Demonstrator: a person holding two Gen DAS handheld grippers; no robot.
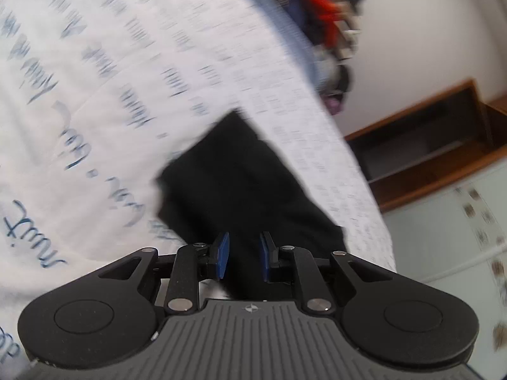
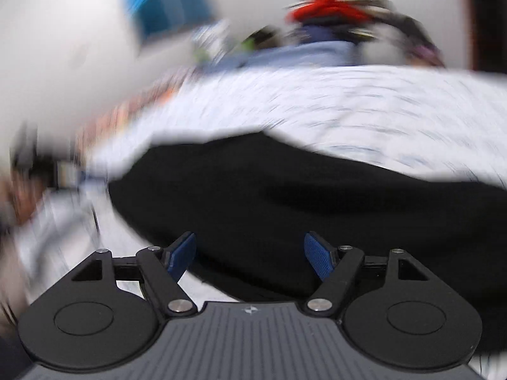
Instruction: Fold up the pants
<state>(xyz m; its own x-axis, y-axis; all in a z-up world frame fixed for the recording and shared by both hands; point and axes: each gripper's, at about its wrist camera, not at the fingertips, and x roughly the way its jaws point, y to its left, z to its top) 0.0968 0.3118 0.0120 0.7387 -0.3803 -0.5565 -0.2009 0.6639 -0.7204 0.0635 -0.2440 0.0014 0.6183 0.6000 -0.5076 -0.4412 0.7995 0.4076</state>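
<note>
- On the white bedsheet (image 1: 95, 72) with blue print, black pants (image 1: 240, 183) lay near both grippers.
- Left gripper (image 1: 243, 256): jaws narrowly apart over the black cloth; whether they pinched it, cannot tell.
- Right gripper (image 2: 250, 255): jaws spread wide, pants (image 2: 285, 196) just beyond, not pinched.
- Blurred clothes pile (image 1: 323, 25) sat far right.

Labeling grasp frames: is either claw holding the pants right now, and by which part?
Right claw: open, holds nothing, black pants beyond it. Left claw: narrow gap over the pants; grip cannot be told.
</note>
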